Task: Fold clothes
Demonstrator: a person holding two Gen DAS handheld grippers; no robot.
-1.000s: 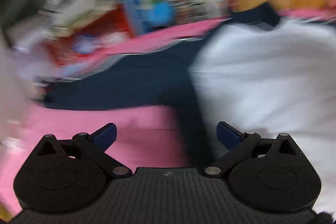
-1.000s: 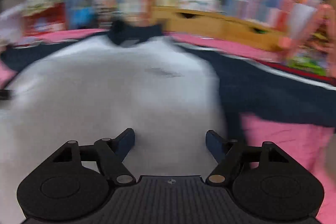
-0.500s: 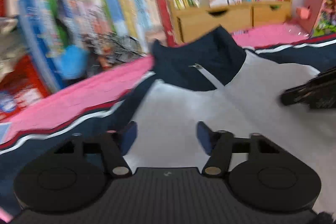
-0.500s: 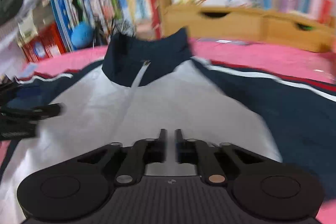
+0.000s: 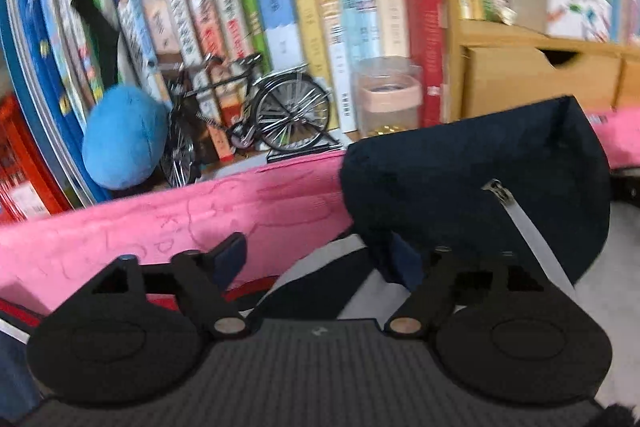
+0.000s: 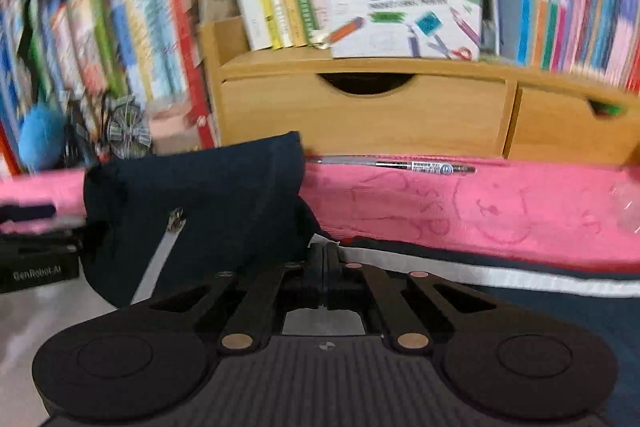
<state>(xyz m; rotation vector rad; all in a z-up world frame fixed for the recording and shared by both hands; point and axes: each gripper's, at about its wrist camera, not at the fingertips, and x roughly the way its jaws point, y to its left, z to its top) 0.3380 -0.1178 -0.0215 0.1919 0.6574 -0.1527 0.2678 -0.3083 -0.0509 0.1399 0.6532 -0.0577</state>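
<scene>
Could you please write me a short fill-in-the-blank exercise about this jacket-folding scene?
1. The jacket's collar is dark ____.
2. The cloth under the jacket is ____.
3. The left gripper has its jaws ____.
4. The pen lies in front of the wooden ____.

Missing words: navy; pink; open; drawers

jacket [image 5: 472, 187] cut off at right edge, book spines [image 6: 132, 27] blurred, pen [image 6: 400, 165] label illegible
</scene>
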